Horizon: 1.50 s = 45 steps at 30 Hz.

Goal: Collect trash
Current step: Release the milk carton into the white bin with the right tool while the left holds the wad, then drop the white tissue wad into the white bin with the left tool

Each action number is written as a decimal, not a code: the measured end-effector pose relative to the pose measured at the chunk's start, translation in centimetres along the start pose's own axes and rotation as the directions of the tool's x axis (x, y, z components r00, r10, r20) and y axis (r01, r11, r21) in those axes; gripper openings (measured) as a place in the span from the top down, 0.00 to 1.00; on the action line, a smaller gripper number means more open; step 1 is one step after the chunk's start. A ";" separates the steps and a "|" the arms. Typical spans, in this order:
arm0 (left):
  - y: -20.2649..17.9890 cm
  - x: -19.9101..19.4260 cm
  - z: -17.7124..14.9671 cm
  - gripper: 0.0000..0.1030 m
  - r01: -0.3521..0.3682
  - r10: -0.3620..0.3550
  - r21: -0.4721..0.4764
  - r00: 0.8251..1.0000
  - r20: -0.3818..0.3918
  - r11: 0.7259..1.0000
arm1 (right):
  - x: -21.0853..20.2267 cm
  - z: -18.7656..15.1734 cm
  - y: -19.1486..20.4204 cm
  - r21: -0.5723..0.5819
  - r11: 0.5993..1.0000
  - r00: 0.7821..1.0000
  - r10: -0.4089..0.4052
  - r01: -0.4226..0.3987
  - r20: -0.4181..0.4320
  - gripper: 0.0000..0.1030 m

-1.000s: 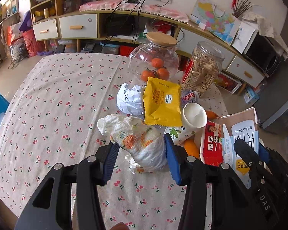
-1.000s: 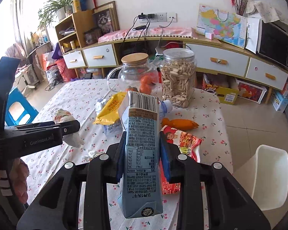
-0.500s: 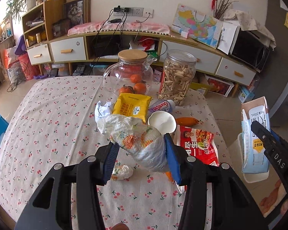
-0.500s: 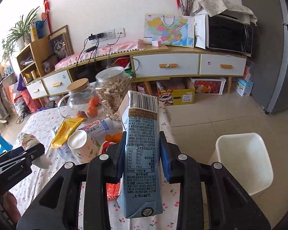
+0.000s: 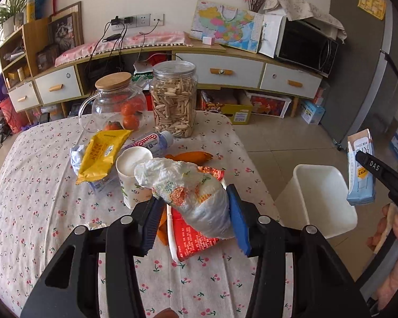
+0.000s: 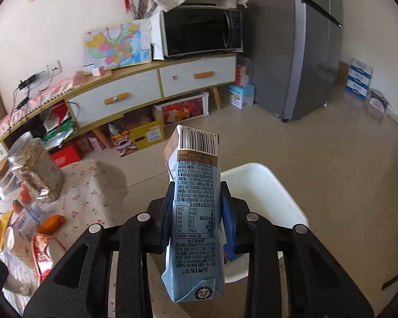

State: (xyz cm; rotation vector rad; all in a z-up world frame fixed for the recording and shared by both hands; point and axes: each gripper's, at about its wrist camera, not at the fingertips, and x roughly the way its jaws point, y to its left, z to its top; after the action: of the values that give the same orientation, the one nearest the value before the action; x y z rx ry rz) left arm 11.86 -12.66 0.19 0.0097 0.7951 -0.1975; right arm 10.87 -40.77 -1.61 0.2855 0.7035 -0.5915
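My left gripper (image 5: 195,212) is shut on a crumpled white plastic wad (image 5: 183,182) with orange print, held above the table's right side. My right gripper (image 6: 196,201) is shut on a blue milk carton (image 6: 196,164), upright between the blue pads. In the right wrist view the carton hangs over the near edge of a white bin (image 6: 265,185) on the floor. The left wrist view shows the same carton (image 5: 359,175) to the right of the bin (image 5: 318,198), with a hand behind it. On the cherry-print table (image 5: 39,198) lie a yellow packet (image 5: 103,151), a paper cup (image 5: 132,175) and a red snack bag (image 5: 193,235).
A seed jar (image 5: 173,100), a glass jug with oranges (image 5: 114,106), a lying bottle (image 5: 151,140) and an orange wrapper (image 5: 191,156) sit at the table's far side. The long cabinet (image 5: 225,71), a microwave (image 6: 201,31) and a grey fridge (image 6: 305,45) stand behind. Tiled floor surrounds the bin.
Both grippers have swung to the right, each keeping its load. The carton went from above the table to over the white bin. The plastic wad now hangs near the table's right edge.
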 end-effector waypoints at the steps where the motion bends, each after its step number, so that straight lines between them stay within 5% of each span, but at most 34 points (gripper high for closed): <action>1: -0.9 0.2 0.1 0.54 0.010 -0.010 0.008 1.000 -0.002 1.000 | 0.6 0.2 -0.9 0.016 1.000 1.000 -0.019 0.019 -0.015 0.69; 2: -1.9 0.4 0.3 0.54 0.022 -0.022 0.015 1.000 -0.003 1.000 | 0.8 0.4 -1.7 0.034 0.999 0.999 -0.031 0.032 -0.019 0.66; 5: -4.7 0.6 0.8 0.54 0.058 -0.059 0.042 0.998 0.003 0.997 | 0.6 0.9 -3.8 0.083 0.994 0.997 -0.072 0.072 -0.003 0.30; 14: -13.6 1.1 3.0 0.54 0.158 -0.161 0.133 0.987 0.017 0.978 | -2.6 2.8 -9.7 0.227 0.969 0.989 -0.122 0.099 0.088 0.13; 32: -27.0 4.0 4.3 0.51 0.296 -0.296 0.226 0.955 -0.036 0.928 | -3.8 3.3 -18.8 0.361 0.907 0.958 -0.270 0.218 0.099 0.09; 38: -28.0 3.7 4.8 0.34 0.318 -0.316 0.230 0.948 -0.045 0.920 | -3.9 3.1 -19.1 0.361 0.900 0.948 -0.301 0.246 0.105 0.07; 40: -27.7 3.2 4.7 0.24 0.303 -0.304 0.238 0.952 -0.033 0.923 | -4.1 3.0 -18.6 0.341 0.907 0.946 -0.302 0.247 0.118 0.07; 45: -25.8 2.2 4.7 0.16 0.258 -0.266 0.225 0.964 0.005 0.939 | -4.6 2.7 -16.9 0.297 0.922 0.943 -0.301 0.249 0.143 0.07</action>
State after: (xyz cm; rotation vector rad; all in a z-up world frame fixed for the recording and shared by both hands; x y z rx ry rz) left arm 12.08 -38.74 3.64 0.1122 0.7340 -0.5389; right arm -0.59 -53.54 2.65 0.3862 0.4814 -0.9781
